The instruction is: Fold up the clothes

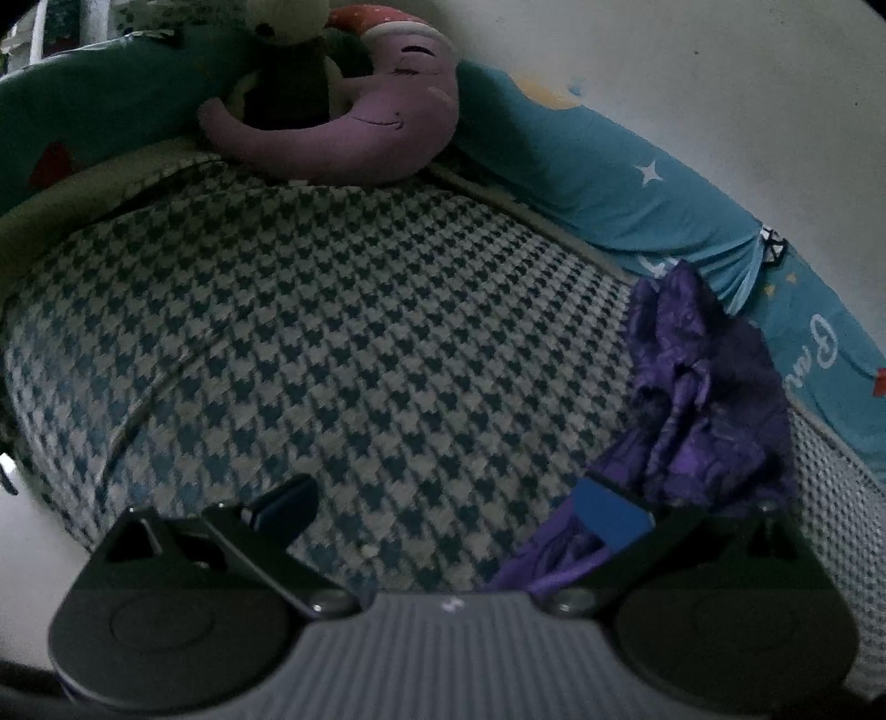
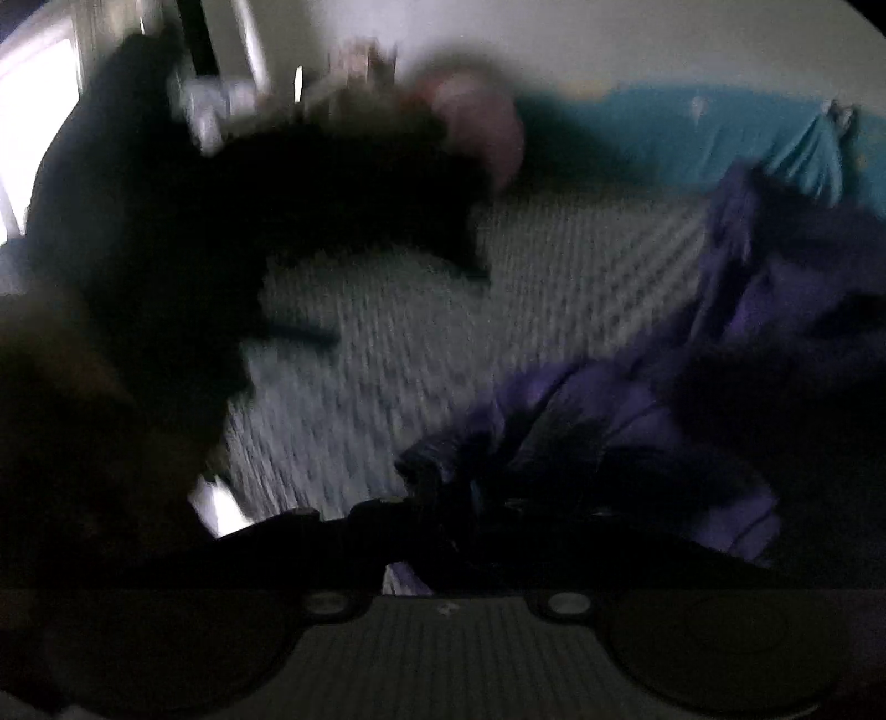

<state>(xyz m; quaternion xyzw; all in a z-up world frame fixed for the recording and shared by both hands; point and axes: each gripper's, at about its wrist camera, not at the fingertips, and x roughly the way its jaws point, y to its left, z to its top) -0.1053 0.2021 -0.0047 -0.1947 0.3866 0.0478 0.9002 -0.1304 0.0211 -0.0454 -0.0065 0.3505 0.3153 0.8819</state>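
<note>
- One purple garment (image 1: 703,399) in play, crumpled in a heap on the right side of the houndstooth bedcover (image 1: 343,332), near the teal bolster along the wall.
- From the left wrist view, the left gripper (image 1: 448,509) has its two fingers spread wide; the blue-padded right finger (image 1: 612,512) sits against the near edge of the purple cloth, the left finger (image 1: 282,507) over bare cover, nothing pinched between them.
- Right wrist view is dark and blurred: the same purple garment (image 2: 637,399) bunches right at the right gripper (image 2: 459,493), whose fingers look drawn close together with cloth in them, so clamped on the garment.
- One dark shape, seemingly the left gripper and the hand on it (image 2: 249,221), fills the left of that view; too blurred to tell more.
- One houndstooth cover, blue-green on pale, under everything.
- One purple crescent-moon plush (image 1: 343,127) with a sleeping face at the head of the bed, one pale plush toy (image 1: 288,33) tucked in its curve.
- One teal star-print bolster (image 1: 609,166) against the one white wall (image 1: 720,72).
</note>
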